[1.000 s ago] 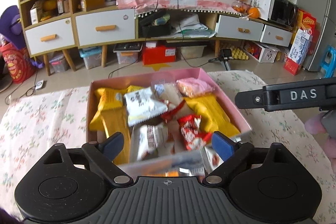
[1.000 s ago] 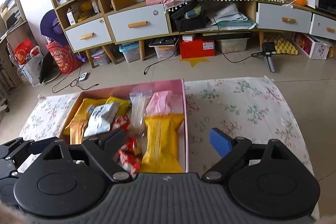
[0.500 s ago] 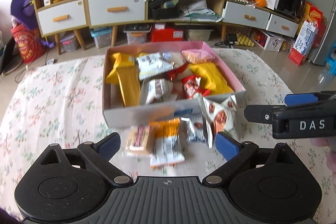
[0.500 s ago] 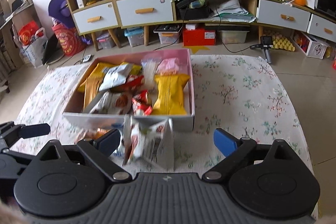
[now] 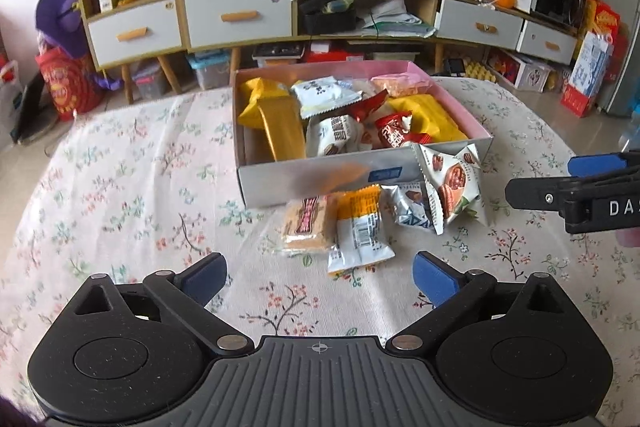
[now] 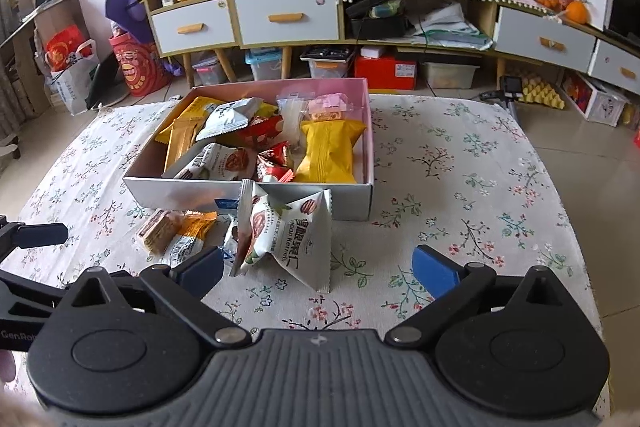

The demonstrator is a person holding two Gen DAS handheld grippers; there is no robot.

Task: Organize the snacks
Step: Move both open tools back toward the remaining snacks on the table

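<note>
Left wrist: four snack packets (image 5: pixel 352 227) outside box (image 5: pixel 440 167).

Pink box (image 6: pixel 370 131) brims with snacks; four packets (image 5: pixel 356 227) lie before it.

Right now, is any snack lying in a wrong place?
Yes. Several packets lie on the tablecloth outside the pink box: a nut packet leaning on its front wall, an orange-white packet and a wafer packet.
</note>
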